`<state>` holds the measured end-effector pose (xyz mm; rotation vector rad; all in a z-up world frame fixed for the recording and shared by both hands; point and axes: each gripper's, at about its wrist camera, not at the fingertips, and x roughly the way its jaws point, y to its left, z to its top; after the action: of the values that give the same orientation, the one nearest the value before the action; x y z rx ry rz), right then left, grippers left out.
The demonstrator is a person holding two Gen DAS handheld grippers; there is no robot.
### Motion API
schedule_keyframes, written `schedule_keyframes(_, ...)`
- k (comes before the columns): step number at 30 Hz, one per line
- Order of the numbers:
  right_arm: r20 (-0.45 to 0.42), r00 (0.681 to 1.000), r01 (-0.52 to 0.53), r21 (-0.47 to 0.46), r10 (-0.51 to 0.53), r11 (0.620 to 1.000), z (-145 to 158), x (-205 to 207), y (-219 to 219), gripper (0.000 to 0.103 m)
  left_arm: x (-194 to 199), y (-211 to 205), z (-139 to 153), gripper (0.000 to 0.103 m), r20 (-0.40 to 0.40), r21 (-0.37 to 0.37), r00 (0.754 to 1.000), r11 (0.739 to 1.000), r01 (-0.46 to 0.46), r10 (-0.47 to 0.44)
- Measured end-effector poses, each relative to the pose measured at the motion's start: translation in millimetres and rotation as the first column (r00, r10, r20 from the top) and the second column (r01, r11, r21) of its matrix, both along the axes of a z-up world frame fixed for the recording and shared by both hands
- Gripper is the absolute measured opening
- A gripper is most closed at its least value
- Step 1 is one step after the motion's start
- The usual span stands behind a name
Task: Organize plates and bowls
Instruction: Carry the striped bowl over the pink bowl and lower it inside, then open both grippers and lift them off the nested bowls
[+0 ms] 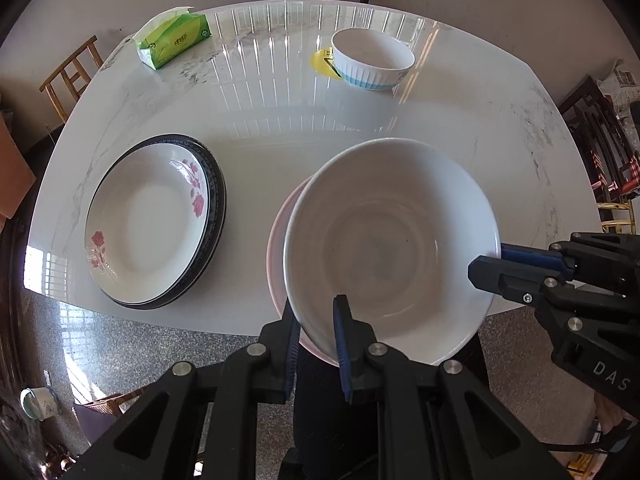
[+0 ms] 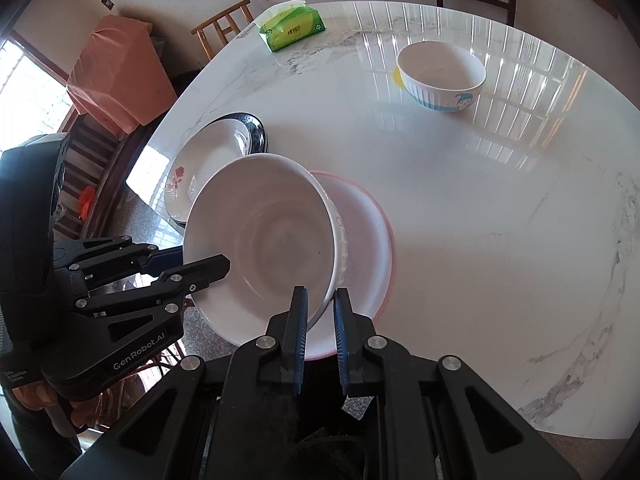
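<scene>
I have the white bowl [image 1: 390, 248] pinched by its rim from two sides: my left hand-held gripper [image 1: 316, 332] is closed on the near edge, one finger inside and one outside, and my right hand-held gripper [image 2: 320, 320] grips the rim the same way. The bowl is tilted, sitting in or just above a pink-rimmed plate [image 2: 366, 232] at the near edge of the worktop [image 1: 400, 120]. To the left lies a stack of plates [image 1: 152, 220], flowered one on top. A striped bowl [image 1: 372, 60] and a green tissue pack [image 1: 172, 40] sit far across
</scene>
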<state>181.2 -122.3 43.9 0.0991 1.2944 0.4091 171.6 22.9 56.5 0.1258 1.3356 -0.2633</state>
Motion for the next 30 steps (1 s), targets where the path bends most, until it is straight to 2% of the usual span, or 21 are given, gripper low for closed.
schedule_keyframes(20,-0.058,0.998,0.014,-0.030,-0.016,0.999,-35.0,7.1,-1.3,0.013,1.8,-9.1,-33.5,0.018,-0.049,0.017,0.999,1.000,0.011,-0.011)
schedule_keyframes(26,-0.068,0.997,0.027,-0.015,-0.028,1.000,-44.0,9.8,-4.1,0.013,-0.9,-18.1,-37.3,0.020,-0.006,0.071,0.999,0.997,0.042,-0.042)
schedule_keyframes(30,-0.065,0.997,0.052,0.032,-0.049,0.998,-44.3,12.0,-11.2,0.016,-5.1,-24.9,-39.0,0.024,0.035,0.109,0.996,0.991,0.078,-0.082)
